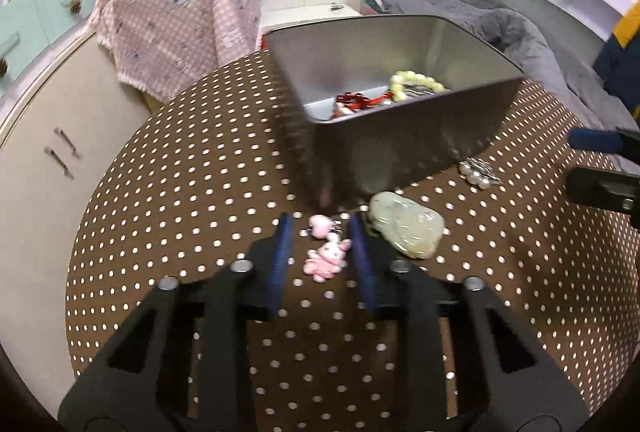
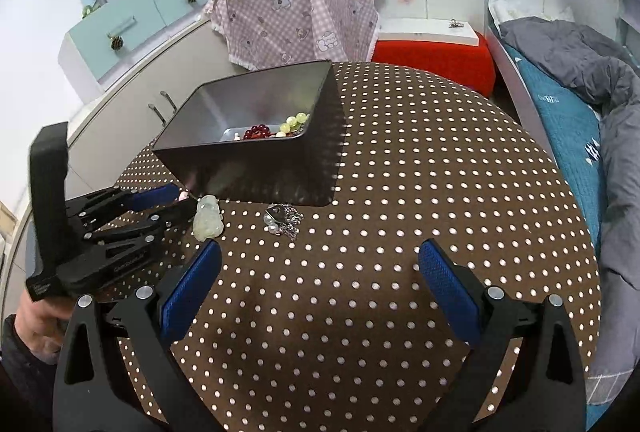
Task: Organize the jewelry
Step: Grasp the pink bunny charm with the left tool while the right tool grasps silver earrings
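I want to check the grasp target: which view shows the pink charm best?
The left wrist view: the pink charm lies between the left gripper's blue pads. In the right wrist view that gripper hides it.

Right gripper (image 2: 320,284) over the brown white-dotted round table (image 2: 400,191), blue-padded jaws spread wide with nothing between them. Grey rectangular metal tin (image 2: 256,151) toward the table's far left edge, red beads (image 2: 258,131) and pale yellow-green beads (image 2: 294,121) inside. Just before the tin, a pale green carved jade pendant (image 2: 207,218) and a silver pearl brooch (image 2: 282,220). Left gripper (image 2: 182,199) low at the left edge, fingertips beside the pendant.
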{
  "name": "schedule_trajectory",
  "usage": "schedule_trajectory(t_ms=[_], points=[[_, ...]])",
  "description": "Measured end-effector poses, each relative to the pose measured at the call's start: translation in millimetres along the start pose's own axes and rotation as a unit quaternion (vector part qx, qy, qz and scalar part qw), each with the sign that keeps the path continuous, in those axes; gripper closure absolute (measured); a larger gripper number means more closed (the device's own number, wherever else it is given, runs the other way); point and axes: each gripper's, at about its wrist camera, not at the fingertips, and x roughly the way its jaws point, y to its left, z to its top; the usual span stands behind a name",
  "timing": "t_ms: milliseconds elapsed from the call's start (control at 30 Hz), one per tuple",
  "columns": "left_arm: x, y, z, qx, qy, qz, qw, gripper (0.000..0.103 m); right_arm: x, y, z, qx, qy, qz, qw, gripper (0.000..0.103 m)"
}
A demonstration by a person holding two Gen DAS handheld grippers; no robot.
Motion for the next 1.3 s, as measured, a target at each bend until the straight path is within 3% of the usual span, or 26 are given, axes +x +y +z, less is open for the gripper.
schedule_trajectory(t_ms=[100,233,400,533,833,1300], points=[[-4,0,-4,-0.005,-0.001,-0.01,0.9999,0.083,13,8,3,-0.018,0.009,0.0,1.0,0.011],[-11,3,-13,-0.019,-0.001,-0.019,0.9996,0.084,38,18,5,-0.033,0.032,0.004,0.999,0.035],[-13,5,-16,-0.022,-0.001,-0.019,0.9996,0.084,50,33,6,-0.088,0.019,-0.042,0.995,0.052],[-16,11,-18,-0.049,-0.004,-0.048,0.9976,0.09,42,35,-4,-0.099,0.018,-0.049,0.994,0.095],[-41,11,-34,-0.062,-0.02,-0.05,0.9966,0.091,-4,24,-18,-0.066,-0.008,0.004,0.998,0.095],[-94,26,-28,-0.076,-0.07,-0.056,0.993,0.091,-64,32,8,-0.062,-0.065,0.047,0.995,0.095]])
